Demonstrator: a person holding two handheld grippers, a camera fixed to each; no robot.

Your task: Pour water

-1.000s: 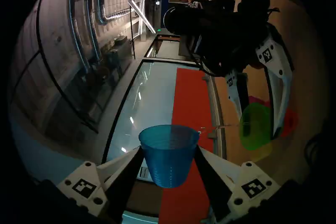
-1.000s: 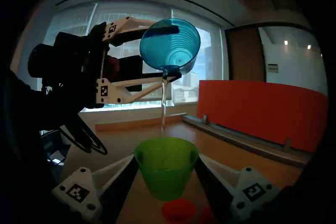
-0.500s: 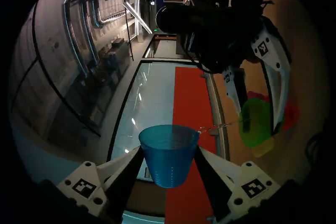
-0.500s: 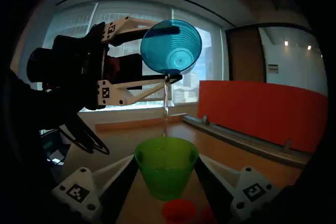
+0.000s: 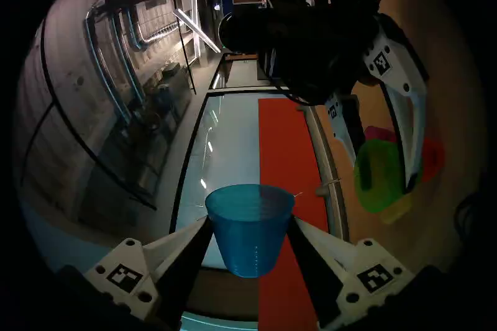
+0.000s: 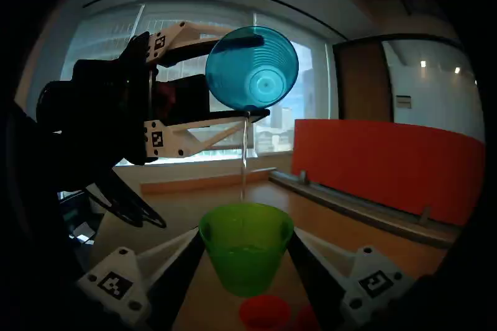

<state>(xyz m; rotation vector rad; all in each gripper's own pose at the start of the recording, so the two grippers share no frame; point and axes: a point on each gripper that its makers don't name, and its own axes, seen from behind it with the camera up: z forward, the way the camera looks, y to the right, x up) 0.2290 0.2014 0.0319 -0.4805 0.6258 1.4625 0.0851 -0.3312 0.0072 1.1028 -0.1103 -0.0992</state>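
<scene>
The pour is under way. The left claw (image 5: 250, 224) pinches the blue cup (image 6: 251, 76) by its sides, both fingers pressed on it. The right claw (image 6: 246, 241) is clamped the same way on the green cup (image 5: 382, 176). A thin thread of water (image 6: 243, 157) falls from the blue lip into the green mouth, where some water has pooled.

From the right gripper view I look almost straight into the blue cup and see its bottom, so I judge little is left. To finish well, the pouring lip should stay right over the middle of the green mouth. The tilt should grow slowly so the thin stream does not run back along the rim. The last drops should fall before the cup is righted. The green cup should be held level and quiet, since red cups (image 6: 264, 312) and the wooden desk (image 6: 348, 231) lie beneath any spill.

The left claw is raised and rolled over sideways, so the blue cup lies nearly on its side above the green one. The hand (image 6: 93, 113) behind it is a dark shape against the window. The right claw sits lower and level, its cup upright above the desk.
</scene>
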